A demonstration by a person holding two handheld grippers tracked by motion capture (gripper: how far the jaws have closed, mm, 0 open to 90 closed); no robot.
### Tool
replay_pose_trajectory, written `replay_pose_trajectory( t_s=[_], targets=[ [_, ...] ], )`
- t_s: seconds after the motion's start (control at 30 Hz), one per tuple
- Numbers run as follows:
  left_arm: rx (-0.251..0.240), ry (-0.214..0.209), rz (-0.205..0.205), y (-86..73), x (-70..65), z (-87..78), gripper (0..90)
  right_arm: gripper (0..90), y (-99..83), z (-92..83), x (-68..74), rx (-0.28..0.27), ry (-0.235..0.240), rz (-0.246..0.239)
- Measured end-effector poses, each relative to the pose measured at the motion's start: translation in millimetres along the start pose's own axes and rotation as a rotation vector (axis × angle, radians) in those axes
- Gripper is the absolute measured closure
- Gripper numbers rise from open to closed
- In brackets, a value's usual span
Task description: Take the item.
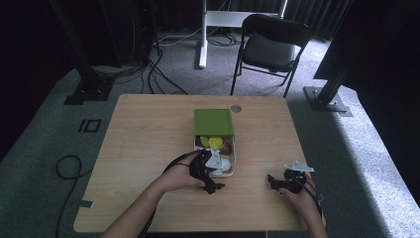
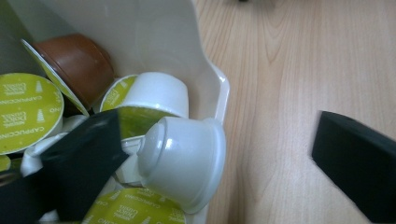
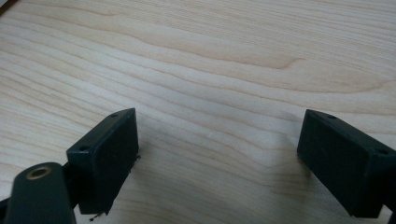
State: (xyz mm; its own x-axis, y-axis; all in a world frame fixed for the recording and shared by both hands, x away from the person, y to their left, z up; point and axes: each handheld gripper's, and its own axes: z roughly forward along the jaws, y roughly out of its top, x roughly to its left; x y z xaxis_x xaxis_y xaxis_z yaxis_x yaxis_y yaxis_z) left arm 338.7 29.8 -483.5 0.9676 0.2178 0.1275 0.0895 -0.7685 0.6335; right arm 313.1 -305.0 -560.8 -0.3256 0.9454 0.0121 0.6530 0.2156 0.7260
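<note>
Left gripper view: white capsule between parted left tongs.

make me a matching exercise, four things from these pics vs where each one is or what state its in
Things:
1. green flat lid
2. brown coffee capsule
3. right gripper
4. black folding chair

Places or states:
a. on the carpet beyond the wooden table
b. open above bare tabletop
c. covering the far part of the white box
d. lying in the white box among white capsules

Pairs: 1-c, 2-d, 3-b, 4-a
</note>
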Motion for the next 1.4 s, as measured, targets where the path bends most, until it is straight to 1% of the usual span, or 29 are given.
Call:
replay_pose_trajectory(
  t_s=[0.07,0.1,0.13,0.17,0.2,0.23,0.27,0.3,0.37,0.43,0.47,0.5,0.53,0.67,0.7,0.83,0.97,1.03,1.07,1.1,1.13,1.17,1.2,1.23,1.27,1.3,1.33,1.37,1.4],
  targets=[
    [0.01,-0.004,-0.002,-0.1,0.7,1.1,7.9,12.3,0.0,0.0,0.0,0.0,0.0,0.0],
    [0.034,0.005,0.002,-0.3,2.0,2.9,7.9,12.3,0.0,0.0,0.0,0.0,0.0,0.0],
    [0.044,0.013,-0.003,-0.4,2.4,3.9,16.7,12.3,0.0,0.0,0.0,0.0,0.0,0.0],
    [0.062,0.019,-0.001,-0.4,2.7,5.0,16.8,12.3,0.0,0.0,0.0,0.0,0.0,0.0],
    [0.082,-0.001,-0.007,-0.4,3.5,6.4,17.1,12.3,0.0,0.0,0.0,0.0,0.0,0.0],
    [0.091,-0.003,-0.012,-0.3,4.4,7.4,18.9,12.3,0.0,0.0,0.0,0.0,0.0,0.0],
    [0.105,0.011,-0.008,0.4,4.9,7.8,21.3,12.3,0.0,0.0,0.0,0.0,0.0,0.0],
    [0.115,0.014,-0.001,1.2,5.1,8.0,24.6,12.3,0.0,0.0,0.0,0.0,0.0,0.0],
    [0.125,0.018,-0.015,3.1,5.9,8.2,25.9,12.3,0.0,0.0,0.0,0.0,0.0,0.0],
    [0.135,0.038,-0.02,4.8,8.1,7.4,34.2,12.3,0.0,0.0,0.0,0.0,0.0,0.0],
    [0.136,0.047,-0.031,5.1,9.0,7.0,38.1,12.3,0.0,0.0,0.0,0.0,0.0,0.0],
    [0.135,0.052,-0.036,5.3,10.3,6.1,43.0,12.3,0.0,0.0,0.0,0.0,0.0,0.0],
    [0.129,0.046,-0.05,5.2,11.3,5.9,44.9,12.3,0.0,0.0,0.0,0.0,0.0,0.0],
    [0.129,0.049,-0.047,6.0,11.0,4.4,46.1,12.3,0.0,0.0,0.0,0.0,0.0,0.0],
    [0.128,0.049,-0.055,6.3,11.1,3.6,46.3,12.3,0.0,0.0,0.0,0.0,0.0,0.0],
    [0.121,0.055,-0.059,7.3,11.1,0.5,47.4,12.3,0.0,0.0,0.0,0.0,0.0,0.0],
    [0.089,0.062,-0.072,9.7,10.1,-4.9,48.5,12.3,0.0,0.0,0.1,0.0,0.0,0.001],
    [0.084,0.062,-0.076,11.8,9.7,-7.7,48.7,12.3,0.0,0.0,0.1,0.0,0.0,0.001],
    [0.083,0.064,-0.07,12.6,9.2,-8.7,48.7,12.3,0.0,0.0,0.1,0.0,0.0,0.001],
    [0.072,0.073,-0.076,13.5,9.2,-9.8,48.8,12.4,0.0,0.0,0.1,0.0,0.0,0.001],
    [0.059,0.068,-0.088,14.0,9.7,-11.5,48.9,12.3,0.0,0.0,0.1,0.0,0.0,0.001],
    [0.053,0.064,-0.091,14.7,10.0,-13.3,48.9,12.3,0.0,0.0,0.1,0.0,0.0,0.002],
    [0.036,0.077,-0.094,15.0,10.6,-15.2,48.9,12.3,0.0,0.0,0.1,0.0,0.0,0.002],
    [0.04,0.072,-0.095,15.3,10.8,-16.7,49.0,12.3,0.1,0.0,0.1,0.0,0.0,0.002],
    [0.031,0.079,-0.093,15.8,11.0,-18.4,49.0,12.3,0.1,0.0,0.1,0.0,0.0,0.002],
    [0.019,0.079,-0.103,15.9,11.5,-20.0,49.0,12.3,0.1,0.0,0.2,0.0,0.0,0.002],
    [0.029,0.074,-0.095,16.6,11.2,-21.5,49.0,12.3,0.0,0.0,0.1,0.0,0.0,0.001],
    [0.013,0.084,-0.1,17.0,11.1,-23.3,49.0,12.3,0.0,0.1,0.0,-0.001,0.0,0.001],
    [0.01,0.083,-0.097,17.6,11.4,-25.4,49.0,12.3,0.0,0.1,-0.1,-0.002,-0.001,-0.001]
  ],
)
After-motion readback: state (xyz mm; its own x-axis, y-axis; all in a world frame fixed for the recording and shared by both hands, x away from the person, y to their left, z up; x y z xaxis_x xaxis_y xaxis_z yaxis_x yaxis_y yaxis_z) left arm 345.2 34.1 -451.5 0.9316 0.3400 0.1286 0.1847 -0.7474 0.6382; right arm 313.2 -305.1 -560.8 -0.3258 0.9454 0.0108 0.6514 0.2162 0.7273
